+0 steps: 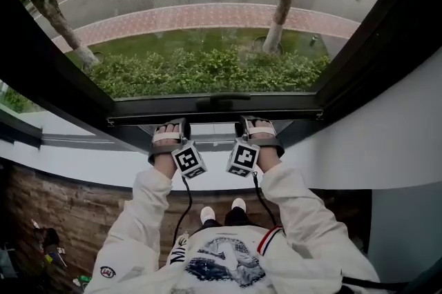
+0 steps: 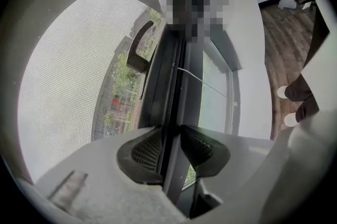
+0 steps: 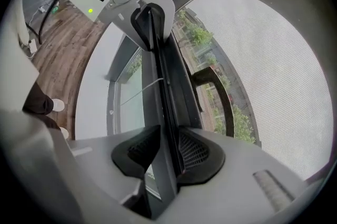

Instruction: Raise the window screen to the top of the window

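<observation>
Left claw (image 2: 169, 150), right claw (image 3: 168, 150) clamp screen bar (image 1: 276, 110) (bottom).

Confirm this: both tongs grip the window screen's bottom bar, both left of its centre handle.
Wrong: the head view shows the left tongs gripping the bottom bar left of the centre handle, the right tongs right of it.
</observation>
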The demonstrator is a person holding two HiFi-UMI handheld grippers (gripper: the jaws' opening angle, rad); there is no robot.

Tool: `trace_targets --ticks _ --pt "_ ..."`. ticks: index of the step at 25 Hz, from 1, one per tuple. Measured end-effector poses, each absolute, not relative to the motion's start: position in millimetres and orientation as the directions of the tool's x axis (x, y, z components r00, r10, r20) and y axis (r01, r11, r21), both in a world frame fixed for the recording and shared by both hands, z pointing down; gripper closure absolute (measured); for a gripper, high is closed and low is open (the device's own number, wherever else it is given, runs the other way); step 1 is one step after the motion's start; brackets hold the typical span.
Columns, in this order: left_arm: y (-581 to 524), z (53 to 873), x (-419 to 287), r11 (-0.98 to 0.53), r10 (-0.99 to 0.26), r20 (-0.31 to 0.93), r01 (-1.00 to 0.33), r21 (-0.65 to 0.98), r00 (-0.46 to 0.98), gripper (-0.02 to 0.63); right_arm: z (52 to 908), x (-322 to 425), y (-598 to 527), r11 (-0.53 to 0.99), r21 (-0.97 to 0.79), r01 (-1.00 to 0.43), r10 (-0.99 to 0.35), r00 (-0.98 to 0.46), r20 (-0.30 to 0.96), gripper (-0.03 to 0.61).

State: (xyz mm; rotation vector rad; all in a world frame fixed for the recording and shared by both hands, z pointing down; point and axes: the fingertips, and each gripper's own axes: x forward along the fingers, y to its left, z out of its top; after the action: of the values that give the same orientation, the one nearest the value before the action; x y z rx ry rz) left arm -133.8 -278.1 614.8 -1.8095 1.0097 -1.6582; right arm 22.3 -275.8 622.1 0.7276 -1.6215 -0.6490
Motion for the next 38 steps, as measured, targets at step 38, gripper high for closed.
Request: trace_targets --ticks 38 --pt "-277 612 -153 -0.642 -0.752 0.654 -0.141 -0.754 -0.075 0.495 621 23 -279 0.693 0.715 -0.095 -0.721 -0.089 0.687 0.491"
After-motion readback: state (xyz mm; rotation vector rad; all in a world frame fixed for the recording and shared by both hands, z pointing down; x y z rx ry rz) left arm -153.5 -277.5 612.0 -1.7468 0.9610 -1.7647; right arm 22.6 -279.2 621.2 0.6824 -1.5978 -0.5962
